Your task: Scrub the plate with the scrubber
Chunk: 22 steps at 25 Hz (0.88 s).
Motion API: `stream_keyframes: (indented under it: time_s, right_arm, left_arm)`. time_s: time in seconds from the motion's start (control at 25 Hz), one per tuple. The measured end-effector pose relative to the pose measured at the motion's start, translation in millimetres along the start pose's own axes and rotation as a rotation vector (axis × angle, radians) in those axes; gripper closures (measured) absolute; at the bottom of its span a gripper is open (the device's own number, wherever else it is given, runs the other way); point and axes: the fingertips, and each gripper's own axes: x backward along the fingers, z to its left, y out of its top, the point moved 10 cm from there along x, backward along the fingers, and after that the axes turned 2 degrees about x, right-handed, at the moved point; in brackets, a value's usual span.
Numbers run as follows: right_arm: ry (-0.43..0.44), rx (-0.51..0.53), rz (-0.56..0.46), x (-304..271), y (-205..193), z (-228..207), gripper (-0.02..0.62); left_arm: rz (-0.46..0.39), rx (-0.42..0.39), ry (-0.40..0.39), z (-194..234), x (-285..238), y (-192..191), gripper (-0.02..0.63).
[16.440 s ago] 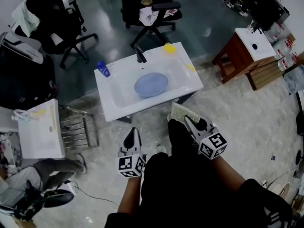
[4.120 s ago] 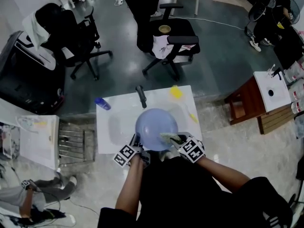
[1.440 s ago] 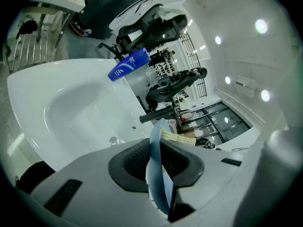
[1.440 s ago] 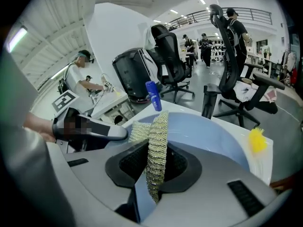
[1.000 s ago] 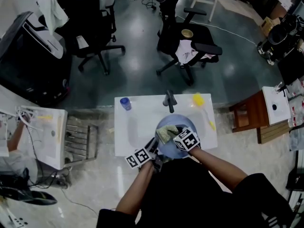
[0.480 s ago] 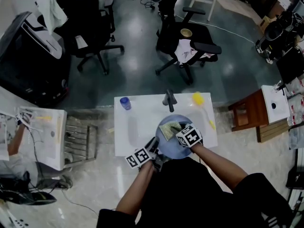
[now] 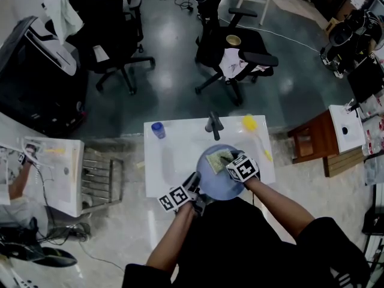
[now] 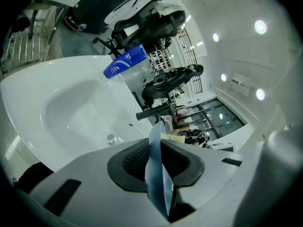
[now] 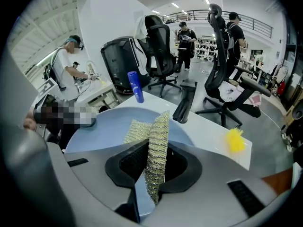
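1. Since a second ago, the plate [image 7: 221,188] has been kept in place over the basin, while the scrubber [image 7: 216,160] has been carried across its face toward the right and far side.
2. That plate is held by its near left rim in the left gripper [image 7: 193,182], whose pads are closed narrowly on the thin blue edge.
3. The scrubber is pinched on edge in the right gripper [image 7: 228,157], the gold mesh being clamped between the pads and pressed toward the plate.
4. A scrubbing stroke is judged to be under way; the far right of the face is now being covered, and the near part is probably still to be worked.
5. A glossy grey floor [image 7: 180,77] is seen beyond, with black office chairs [image 7: 231,47] standing far off.
6. A white sink [image 7: 162,167] is set under the plate, with a dark faucet [image 7: 213,125] at its far edge.
7. A blue bottle [image 7: 158,129] is placed at the far left of the sink and a yellow brush [image 7: 249,123] at the far right.
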Motion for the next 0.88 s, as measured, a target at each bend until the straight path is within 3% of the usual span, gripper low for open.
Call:
stream_keyframes:
  time_s: [0.88]
  right_arm:
    - [-0.092, -0.032, 0.037, 4, -18, -21, 0.532]
  left_arm:
    - [0.028, -0.020, -0.013, 6, 10, 12, 0.535]
